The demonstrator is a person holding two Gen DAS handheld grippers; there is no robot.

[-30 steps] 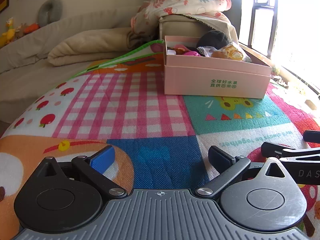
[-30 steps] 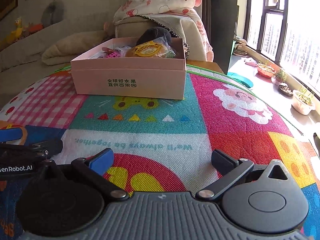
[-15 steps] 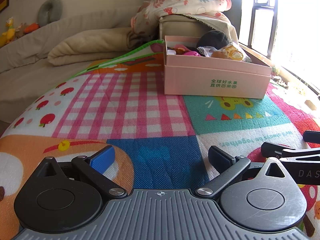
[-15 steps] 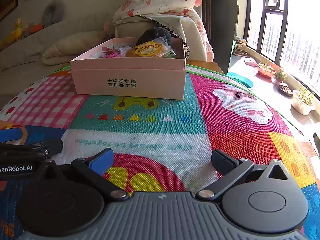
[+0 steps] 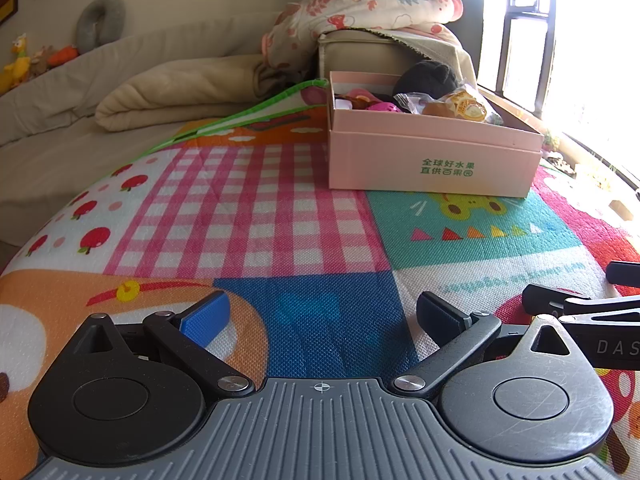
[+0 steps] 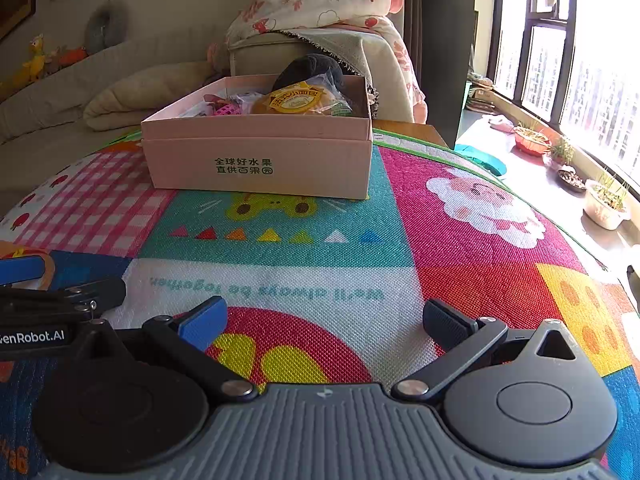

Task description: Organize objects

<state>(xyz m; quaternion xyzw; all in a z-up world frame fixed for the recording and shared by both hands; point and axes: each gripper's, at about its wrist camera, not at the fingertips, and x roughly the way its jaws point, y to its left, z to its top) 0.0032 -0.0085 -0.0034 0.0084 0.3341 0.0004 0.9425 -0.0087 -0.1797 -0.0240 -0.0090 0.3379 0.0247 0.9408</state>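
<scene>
the left gripper (image 5: 322, 314) rests low over the bright play mat (image 5: 256, 220), its fingers (image 5: 206, 316) spread wide and holding nothing. just to its right the right gripper (image 6: 324, 316) sits the same way, fingers (image 6: 204, 320) apart and empty. ahead of both, on the far part of the mat, stands the pink box (image 6: 256, 160), already loaded with a wrapped bun (image 6: 298, 100), a dark plush thing (image 6: 316, 70) and some pink toys (image 6: 226, 108). no loose item shows on the mat near either gripper. the sorting looks either finished or not yet begun, with both tools parked. the next move likely calls for reaching forward to the box, or finding something out of view to carry there.
</scene>
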